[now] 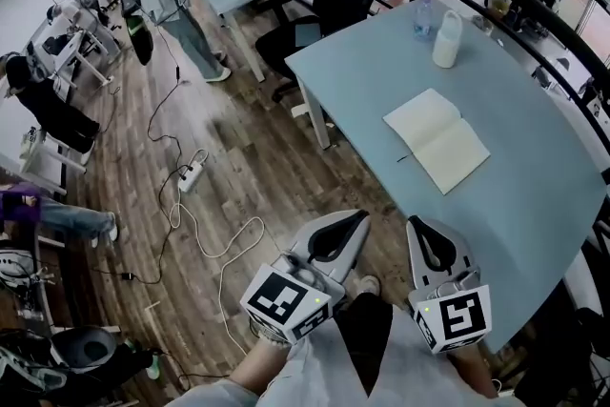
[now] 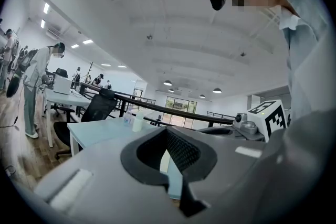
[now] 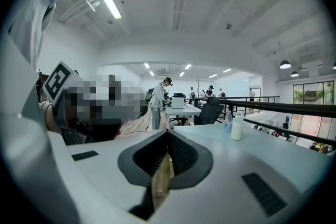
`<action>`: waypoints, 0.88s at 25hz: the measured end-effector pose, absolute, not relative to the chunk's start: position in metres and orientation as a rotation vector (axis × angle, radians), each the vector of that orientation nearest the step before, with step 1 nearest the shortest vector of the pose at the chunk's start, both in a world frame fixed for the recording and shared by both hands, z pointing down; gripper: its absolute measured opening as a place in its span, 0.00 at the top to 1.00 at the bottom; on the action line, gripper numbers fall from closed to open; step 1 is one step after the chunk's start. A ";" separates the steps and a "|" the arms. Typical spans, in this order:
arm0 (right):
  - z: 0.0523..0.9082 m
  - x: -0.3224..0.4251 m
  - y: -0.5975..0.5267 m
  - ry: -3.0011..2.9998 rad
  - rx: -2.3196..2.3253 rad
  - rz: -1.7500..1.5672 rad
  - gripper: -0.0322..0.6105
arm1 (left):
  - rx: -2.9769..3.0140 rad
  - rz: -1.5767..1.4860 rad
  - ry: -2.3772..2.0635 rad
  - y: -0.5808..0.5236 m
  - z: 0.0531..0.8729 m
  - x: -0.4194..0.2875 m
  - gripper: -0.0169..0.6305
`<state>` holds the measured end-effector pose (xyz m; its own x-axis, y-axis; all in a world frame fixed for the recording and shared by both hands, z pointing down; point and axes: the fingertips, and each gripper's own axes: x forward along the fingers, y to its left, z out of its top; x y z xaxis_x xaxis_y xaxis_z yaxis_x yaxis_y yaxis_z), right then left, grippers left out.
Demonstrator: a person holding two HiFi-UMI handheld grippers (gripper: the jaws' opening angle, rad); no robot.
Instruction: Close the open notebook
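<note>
Notebook (image 1: 437,140): lies open, pages up, near the middle of the pale blue counter (image 1: 534,205), with nothing touching it.
Left claw (image 1: 360,218): clenched on nothing, held over the wooden floor (image 1: 238,167) just short of the counter's edge.
Right claw (image 1: 420,225): clenched and empty too, at the counter's near edge, well apart from the notebook.
White bottle (image 1: 447,39): upright at the far side, beyond the notebook.

Blank notebook (image 1: 437,140) open flat on table (image 1: 534,205)

left gripper (image 1: 360,218), right gripper (image 1: 417,224): grey shells, black fingers (image 2: 181,152); cubes (image 1: 284,300): black-white markers; sleeves (image 2: 310,60): pale
</note>
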<state>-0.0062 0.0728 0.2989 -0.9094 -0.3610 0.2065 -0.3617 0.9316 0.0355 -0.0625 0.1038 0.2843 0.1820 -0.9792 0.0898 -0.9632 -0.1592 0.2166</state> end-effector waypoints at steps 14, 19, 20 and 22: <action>0.309 0.014 0.025 -2.861 0.631 0.042 0.95 | 2.263 -0.088 -1.811 0.054 0.289 -0.049 0.97; 0.306 0.023 0.010 -2.852 0.704 0.042 0.95 | 2.307 -0.077 -1.764 0.038 0.286 -0.042 0.97; 0.306 0.025 0.006 -2.851 0.718 0.041 0.95 | 2.316 -0.075 -1.755 0.034 0.286 -0.041 0.97; 0.305 0.027 -0.001 -2.846 0.746 0.044 0.95 | 2.334 -0.074 -1.735 0.026 0.286 -0.039 0.97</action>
